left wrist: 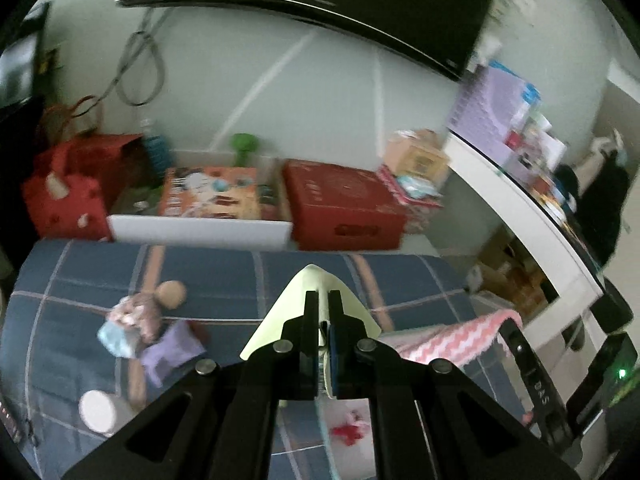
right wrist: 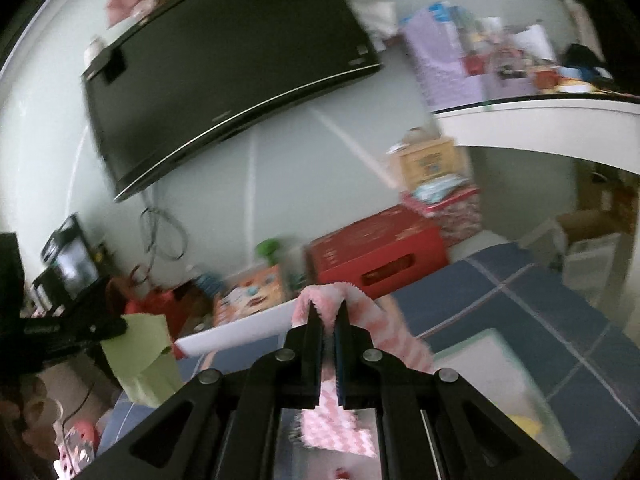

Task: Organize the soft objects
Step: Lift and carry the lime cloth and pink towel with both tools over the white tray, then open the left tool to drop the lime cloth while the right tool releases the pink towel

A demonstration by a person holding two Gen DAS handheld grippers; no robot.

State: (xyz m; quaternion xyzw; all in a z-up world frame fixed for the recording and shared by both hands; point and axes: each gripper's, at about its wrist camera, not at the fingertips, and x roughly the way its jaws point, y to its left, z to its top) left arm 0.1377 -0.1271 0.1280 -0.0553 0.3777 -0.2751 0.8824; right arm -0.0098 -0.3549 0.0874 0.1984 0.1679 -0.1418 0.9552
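My left gripper [left wrist: 323, 294] is shut on a pale green cloth [left wrist: 292, 316] and holds it above the blue plaid bed [left wrist: 280, 276]. The cloth also shows in the right wrist view [right wrist: 144, 356], hanging from the left gripper [right wrist: 116, 326]. My right gripper [right wrist: 329, 312] is shut on a pink and white zigzag cloth [right wrist: 372, 320], lifted over the bed [right wrist: 520, 304]; it shows in the left wrist view [left wrist: 452, 340] too. A rag doll [left wrist: 148, 316] in a purple and floral dress lies on the bed at the left.
A white bin [left wrist: 200, 232] with a picture box, a red box [left wrist: 348, 208] and red bags [left wrist: 68, 200] stand past the bed's far edge. A dark TV [right wrist: 224, 80] hangs on the wall. A white desk [left wrist: 520, 208] with clutter is at the right. A small red item [left wrist: 348, 430] lies below.
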